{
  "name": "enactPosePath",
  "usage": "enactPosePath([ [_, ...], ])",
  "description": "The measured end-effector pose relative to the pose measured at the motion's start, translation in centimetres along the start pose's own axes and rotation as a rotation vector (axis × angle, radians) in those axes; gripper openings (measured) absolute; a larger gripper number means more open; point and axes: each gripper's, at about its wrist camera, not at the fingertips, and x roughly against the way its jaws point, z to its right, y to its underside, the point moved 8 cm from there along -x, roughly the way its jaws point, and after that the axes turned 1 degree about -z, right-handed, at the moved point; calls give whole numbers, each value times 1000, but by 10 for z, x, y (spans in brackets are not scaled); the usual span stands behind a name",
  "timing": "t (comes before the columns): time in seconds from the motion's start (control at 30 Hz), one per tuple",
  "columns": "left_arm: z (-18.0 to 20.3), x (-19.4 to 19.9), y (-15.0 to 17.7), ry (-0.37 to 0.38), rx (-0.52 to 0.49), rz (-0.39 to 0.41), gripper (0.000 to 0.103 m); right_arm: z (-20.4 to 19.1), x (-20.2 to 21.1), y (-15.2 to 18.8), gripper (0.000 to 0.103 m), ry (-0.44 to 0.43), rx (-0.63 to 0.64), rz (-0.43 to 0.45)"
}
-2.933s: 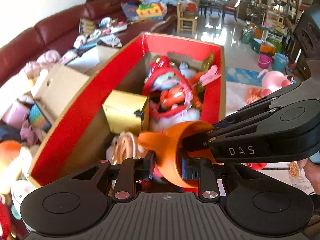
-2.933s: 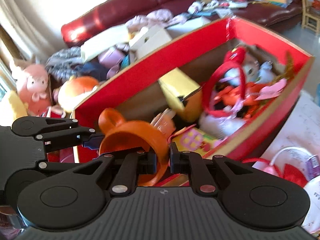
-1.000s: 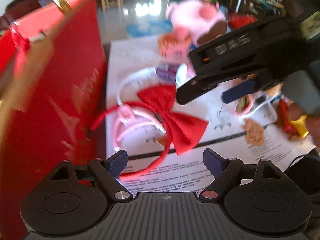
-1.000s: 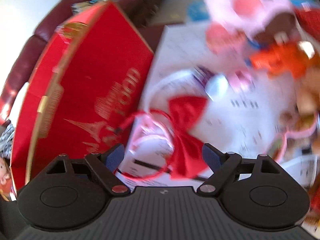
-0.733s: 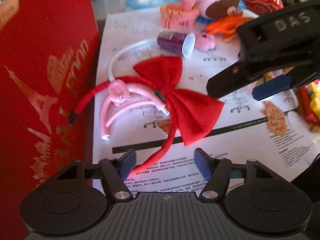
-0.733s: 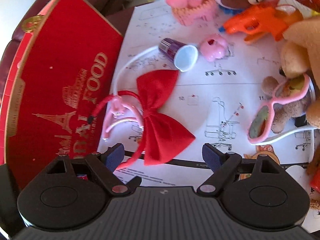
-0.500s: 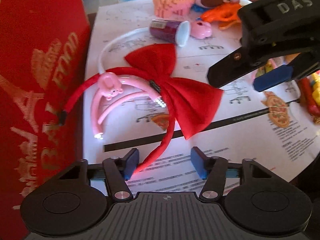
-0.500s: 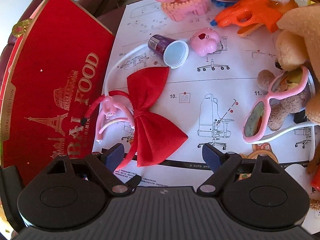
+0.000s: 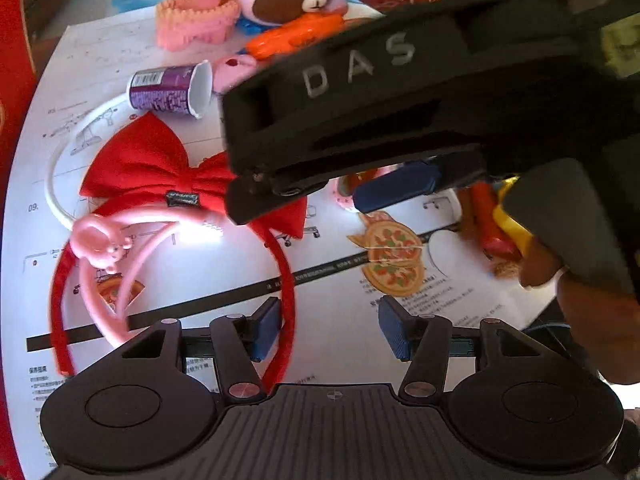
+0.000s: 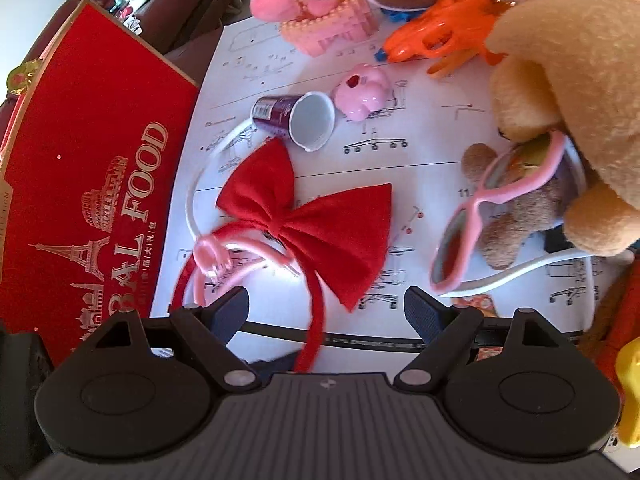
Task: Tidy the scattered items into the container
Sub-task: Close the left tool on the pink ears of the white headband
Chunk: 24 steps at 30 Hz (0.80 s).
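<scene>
A red headband with a big red bow (image 9: 160, 168) lies on a printed paper sheet, tangled with a pink headband (image 9: 100, 248) and a thin white one (image 9: 56, 176). My left gripper (image 9: 330, 330) hovers low over it, jaws apart, with the red band (image 9: 286, 300) running just beside the left pad; nothing is pressed. My right gripper (image 10: 328, 310) is open above the same bow (image 10: 320, 224), and the red band passes between its fingers untouched. Its black housing (image 9: 400, 92) fills the upper right of the left wrist view. The red box (image 10: 92, 200) stands at the left.
On the paper sheet (image 10: 420, 168) lie a purple cup (image 10: 292, 118), a pink pig toy (image 10: 362, 94), a pink block piece (image 10: 332, 28), an orange toy gun (image 10: 440, 36), pink sunglasses (image 10: 500, 208), plush toys (image 10: 568, 92) and a pizza sticker (image 9: 390, 260). A hand (image 9: 580, 312) holds the right gripper.
Both grippers came down closer to the red bow headband. My left jaws narrowed. The right gripper slid over the bow in the left wrist view.
</scene>
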Motion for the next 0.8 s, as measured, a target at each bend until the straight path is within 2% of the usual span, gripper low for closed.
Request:
enactPosePath([
  [0.17,-28,29,12,-62,46,28,69,1,-1,3,86,-8,23,3],
  [0.3,-69,48,9,-192,102,77,70,-9,-8,7,83,-34,56,-4],
  [0.4,-89,49,7,-255,162,75,69,-15,-14,11,75,-19,96,-2],
  [0.47,-94,44,4,-273,172,72,69,-16,-17,14,64,-6,116,-8],
  [0.67,-95,23,-3,-359,137,45,67,-9,-24,18,55,20,121,-17],
  [0.8,-99,17,-1,-401,133,23,29,-4,-26,19,54,34,122,-21],
])
